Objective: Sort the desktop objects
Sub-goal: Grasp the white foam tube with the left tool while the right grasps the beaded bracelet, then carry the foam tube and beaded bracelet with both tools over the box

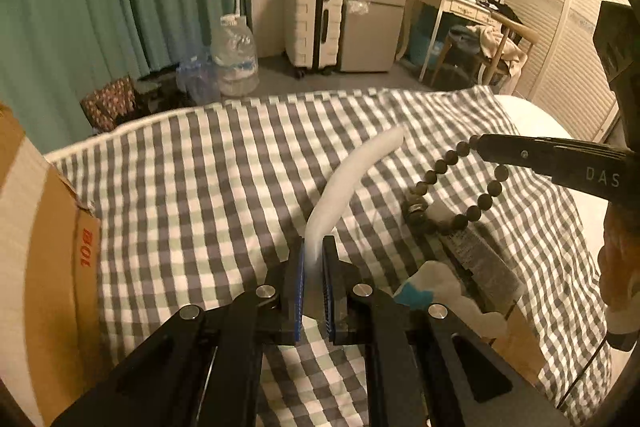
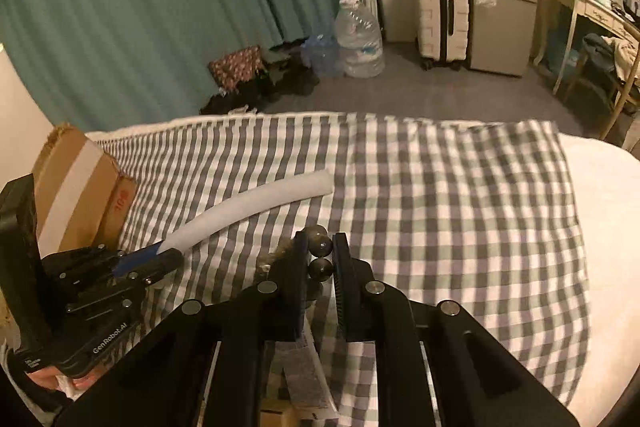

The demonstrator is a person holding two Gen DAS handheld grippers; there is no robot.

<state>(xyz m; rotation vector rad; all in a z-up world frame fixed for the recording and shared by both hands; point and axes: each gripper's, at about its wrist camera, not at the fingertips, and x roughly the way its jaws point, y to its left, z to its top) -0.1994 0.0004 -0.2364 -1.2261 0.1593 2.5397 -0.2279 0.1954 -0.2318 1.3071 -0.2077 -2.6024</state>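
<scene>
Gripping one end of a white foam tube [image 1: 352,179], the left gripper [image 1: 316,267] has its jaws almost closed on it; the blue pads press both sides. The rest of the tube bends up and away over the checked bedcover [image 1: 200,187], and in the left wrist view I cannot tell if its far end touches the cloth. In the right wrist view the tube [image 2: 256,207] seems to lie along the bedcover [image 2: 440,207] toward the far side.

The right gripper [image 2: 320,259] has narrow jaws too, closed on a bead bracelet [image 2: 321,257]; two dark beads show between them. From the left wrist view the bracelet [image 1: 460,187] hangs as a loop from the right gripper [image 1: 476,143], with a thicker dark part at the bottom that is blurred.

Under the loop lies a flat grey item [image 1: 480,263] with small print, too unclear to read. A pale shape with a blue mark [image 1: 424,287] lies beside it, partly hidden behind the left gripper's frame. A cardboard box [image 1: 48,267] stands at the left, cut off by the edge.
</scene>
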